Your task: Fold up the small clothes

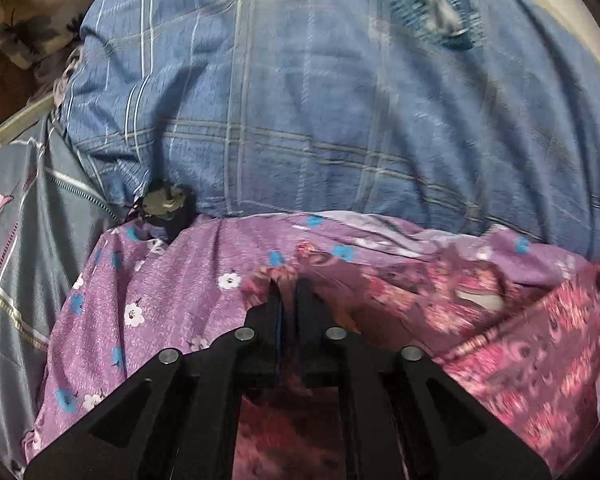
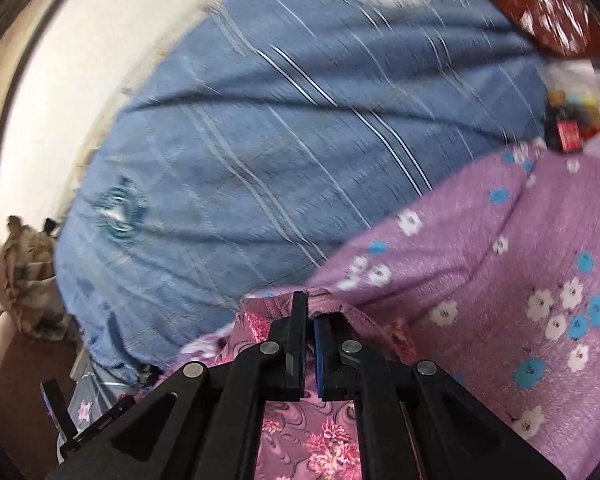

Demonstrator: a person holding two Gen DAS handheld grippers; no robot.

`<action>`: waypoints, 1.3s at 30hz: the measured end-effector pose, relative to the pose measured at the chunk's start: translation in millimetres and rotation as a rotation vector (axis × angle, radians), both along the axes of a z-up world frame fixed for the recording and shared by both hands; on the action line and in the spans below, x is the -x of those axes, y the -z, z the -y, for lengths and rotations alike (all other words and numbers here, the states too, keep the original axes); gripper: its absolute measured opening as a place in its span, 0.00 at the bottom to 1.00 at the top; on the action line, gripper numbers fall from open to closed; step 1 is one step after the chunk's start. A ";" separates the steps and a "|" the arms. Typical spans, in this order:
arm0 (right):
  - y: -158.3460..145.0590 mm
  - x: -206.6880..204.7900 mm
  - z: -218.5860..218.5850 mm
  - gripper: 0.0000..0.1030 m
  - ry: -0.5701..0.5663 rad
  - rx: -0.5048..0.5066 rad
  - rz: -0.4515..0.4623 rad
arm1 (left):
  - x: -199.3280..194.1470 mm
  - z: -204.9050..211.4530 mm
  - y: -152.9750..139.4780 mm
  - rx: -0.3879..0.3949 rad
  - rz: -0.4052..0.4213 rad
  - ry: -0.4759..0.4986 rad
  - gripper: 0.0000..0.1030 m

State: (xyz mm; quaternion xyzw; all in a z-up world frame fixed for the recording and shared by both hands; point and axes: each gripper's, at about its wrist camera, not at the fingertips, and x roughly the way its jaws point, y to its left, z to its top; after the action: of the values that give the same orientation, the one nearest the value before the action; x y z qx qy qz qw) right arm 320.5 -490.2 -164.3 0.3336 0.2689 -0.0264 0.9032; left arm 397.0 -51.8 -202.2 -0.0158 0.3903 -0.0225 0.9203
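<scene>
While blur smears both views, the left claw (image 1: pixel 287 286) is clamped on the pink patterned garment (image 1: pixel 520 360). Right claw (image 2: pixel 309 300) likewise pinches its edge over the blue bedspread (image 2: pixel 260 140).

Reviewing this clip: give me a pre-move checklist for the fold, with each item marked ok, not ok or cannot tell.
1. Left gripper pinching the pink garment: ok, cloth sits between its shut jaws.
2. Right gripper pinching the same garment: ok, an edge is clamped.
3. Only one layer in each grip: cannot tell, the folds bunch at the fingertips.
4. Garment hangs flat between the grippers: cannot tell, both views are blurred.
5. Purple floral cloth free of the grips: cannot tell; it lies close against the garment.
6. Room on the blue bedding to lay it down: ok, a broad stretch lies ahead.
</scene>
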 end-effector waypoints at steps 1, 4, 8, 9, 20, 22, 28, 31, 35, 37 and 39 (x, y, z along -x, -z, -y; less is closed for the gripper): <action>7.5 -5.8 2.0 0.08 0.010 0.006 -0.034 | -5.3 -1.6 4.3 0.000 0.001 -0.022 0.13; 35.2 -15.4 16.8 0.53 0.088 -0.037 -0.144 | -12.2 -7.9 10.0 -0.017 0.011 -0.080 0.47; 44.7 -2.4 34.2 0.64 0.189 -0.098 -0.139 | -5.7 -17.5 -1.3 0.003 0.055 -0.117 0.54; 41.0 1.1 32.0 0.64 0.190 -0.088 -0.119 | -1.5 -19.7 -6.0 0.012 0.067 -0.126 0.55; -7.7 0.0 -108.0 0.51 -0.301 0.097 0.014 | 25.3 -72.0 -40.7 0.040 0.026 -0.199 0.65; -10.9 -8.1 -146.6 0.50 -0.402 0.121 0.005 | 18.4 -82.8 -33.6 0.032 -0.022 -0.219 0.65; -17.8 -51.3 -263.9 0.53 -0.663 0.321 -0.072 | 10.8 -108.1 -27.1 0.077 -0.063 -0.218 0.65; -7.5 -61.4 -313.9 0.55 -0.797 0.425 -0.117 | 8.4 -121.5 -27.3 0.088 -0.073 -0.234 0.65; 8.5 -60.8 -346.5 0.61 -0.886 0.586 -0.123 | 7.9 -125.3 -26.4 0.094 -0.089 -0.202 0.65; 17.1 -65.2 -353.1 0.61 -0.912 0.640 -0.140 | 9.0 -126.8 -26.8 0.090 -0.089 -0.190 0.65; 25.3 -71.7 -359.4 0.61 -0.952 0.678 -0.169 | 9.5 -129.0 -27.8 0.095 -0.091 -0.178 0.65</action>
State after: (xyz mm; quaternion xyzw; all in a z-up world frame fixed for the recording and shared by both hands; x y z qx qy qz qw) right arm 392.2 -130.8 -189.6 -0.1342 0.4367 0.2707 0.8474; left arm 387.5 77.3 -174.4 -0.0949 0.4273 0.0415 0.8981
